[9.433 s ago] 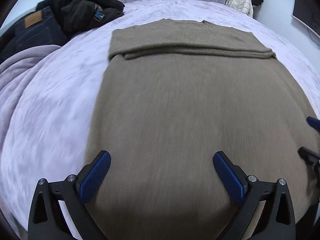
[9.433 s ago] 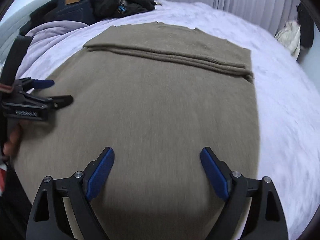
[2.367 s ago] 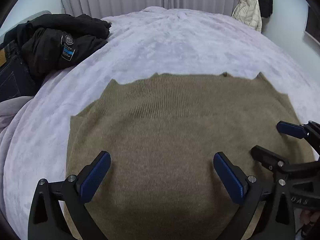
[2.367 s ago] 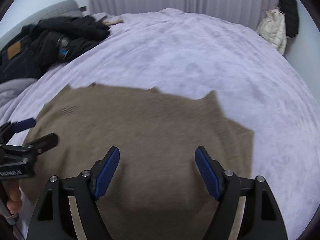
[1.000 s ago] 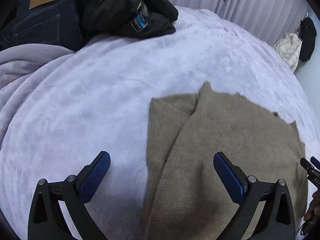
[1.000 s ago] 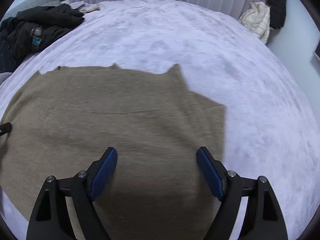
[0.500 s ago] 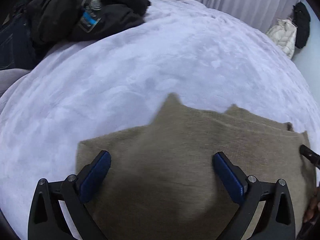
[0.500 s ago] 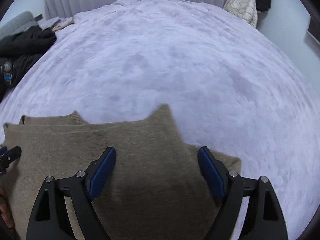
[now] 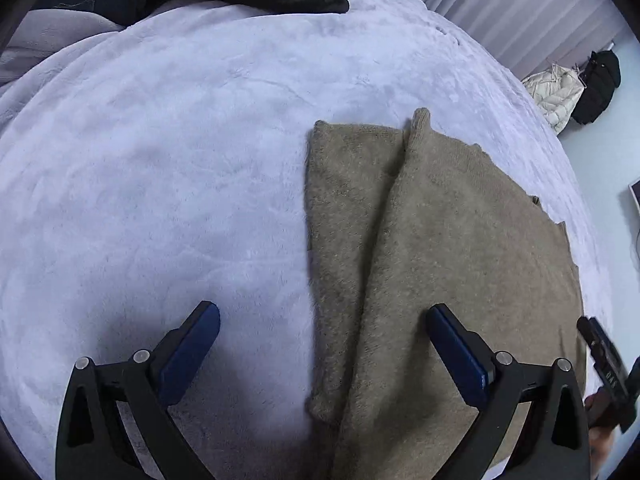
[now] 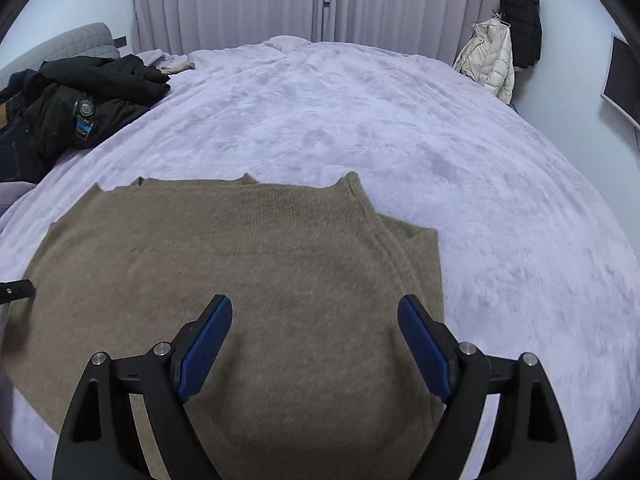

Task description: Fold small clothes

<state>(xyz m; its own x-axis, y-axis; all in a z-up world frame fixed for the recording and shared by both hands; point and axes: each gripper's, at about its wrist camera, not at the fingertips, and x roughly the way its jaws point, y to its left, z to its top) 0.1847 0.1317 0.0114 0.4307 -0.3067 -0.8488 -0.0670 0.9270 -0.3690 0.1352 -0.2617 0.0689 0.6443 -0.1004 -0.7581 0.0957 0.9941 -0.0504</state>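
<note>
Two hand-held grippers seemingly just above sweater

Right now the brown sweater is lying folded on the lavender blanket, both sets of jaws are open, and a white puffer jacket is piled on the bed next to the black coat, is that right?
Not quite. The white puffer jacket hangs by the wall beyond the bed, as the right wrist view shows. The rest holds: the brown sweater lies folded on the lavender blanket, and the left gripper and right gripper stand open, gripping nothing. The black coat lies on the bed.
</note>
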